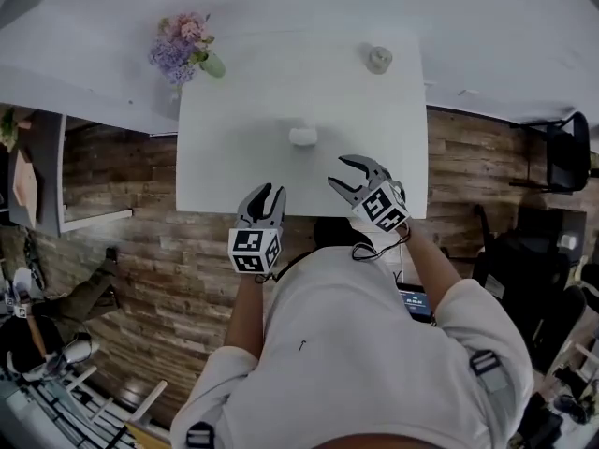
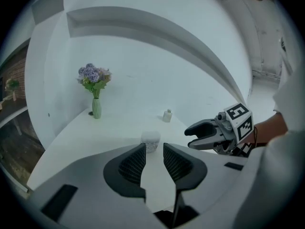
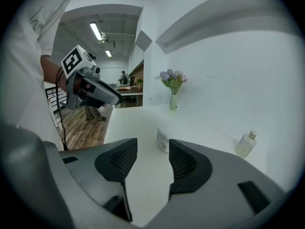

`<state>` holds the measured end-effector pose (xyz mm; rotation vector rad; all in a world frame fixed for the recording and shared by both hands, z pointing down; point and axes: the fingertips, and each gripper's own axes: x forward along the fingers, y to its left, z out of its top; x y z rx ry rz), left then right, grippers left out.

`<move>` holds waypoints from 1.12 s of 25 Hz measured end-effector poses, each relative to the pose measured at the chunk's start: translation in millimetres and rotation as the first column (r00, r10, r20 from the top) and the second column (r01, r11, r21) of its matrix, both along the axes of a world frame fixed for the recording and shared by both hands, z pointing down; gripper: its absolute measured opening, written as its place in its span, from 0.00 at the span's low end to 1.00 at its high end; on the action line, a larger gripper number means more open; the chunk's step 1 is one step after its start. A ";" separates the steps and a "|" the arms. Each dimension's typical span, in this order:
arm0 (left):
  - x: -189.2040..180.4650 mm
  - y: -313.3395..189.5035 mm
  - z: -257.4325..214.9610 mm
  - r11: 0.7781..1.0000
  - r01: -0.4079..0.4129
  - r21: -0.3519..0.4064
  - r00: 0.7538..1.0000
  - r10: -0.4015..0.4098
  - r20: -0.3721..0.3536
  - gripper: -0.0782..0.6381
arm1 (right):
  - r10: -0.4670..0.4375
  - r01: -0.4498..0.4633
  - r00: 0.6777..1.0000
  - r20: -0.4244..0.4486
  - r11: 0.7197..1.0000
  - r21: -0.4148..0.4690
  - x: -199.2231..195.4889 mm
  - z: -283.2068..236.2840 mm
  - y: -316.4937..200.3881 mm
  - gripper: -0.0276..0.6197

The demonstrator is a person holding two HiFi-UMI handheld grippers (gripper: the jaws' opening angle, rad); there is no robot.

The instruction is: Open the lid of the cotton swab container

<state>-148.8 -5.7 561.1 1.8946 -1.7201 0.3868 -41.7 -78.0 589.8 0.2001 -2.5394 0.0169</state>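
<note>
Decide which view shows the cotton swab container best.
Left gripper view: the container sits centred just beyond the jaws. Head view shows it whole but small, from above. Right gripper view has a jaw hiding its side.

white short-sleeve tee (image 1: 356,344), grey left gripper (image 1: 266,196) & right gripper (image 1: 339,172), b/w marker cubes (image 1: 255,249), black cable (image 1: 408,236)

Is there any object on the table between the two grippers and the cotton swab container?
Nothing visible does. Only bare table lies between the left gripper, the right gripper and the cotton swab container. The flower vase and the small bottle stand near the far corners, beyond it.
</note>
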 end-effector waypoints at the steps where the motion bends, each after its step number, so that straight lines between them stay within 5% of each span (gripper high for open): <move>1: 0.6 -7.2 4.8 1.000 -0.020 -0.017 1.000 0.020 -0.003 0.29 | -0.024 0.024 1.000 -0.015 1.000 -0.004 -4.5 8.1 -6.5 0.37; 5: 0.6 -29.9 18.3 0.996 -0.072 -0.054 0.997 0.072 -0.004 0.29 | -0.078 0.078 0.995 -0.056 0.997 -0.017 -23.3 36.9 -34.2 0.41; 19: -47.3 -22.9 30.6 0.995 -0.017 -0.103 0.999 0.013 -0.037 0.29 | -0.128 0.122 0.987 -0.099 0.991 -0.062 -79.5 96.9 -66.2 0.50; 28: -68.8 -19.2 32.9 0.995 -0.018 -0.102 0.998 0.011 -0.063 0.29 | -0.145 0.139 0.984 -0.102 0.988 -0.068 -110.4 105.2 -66.0 0.43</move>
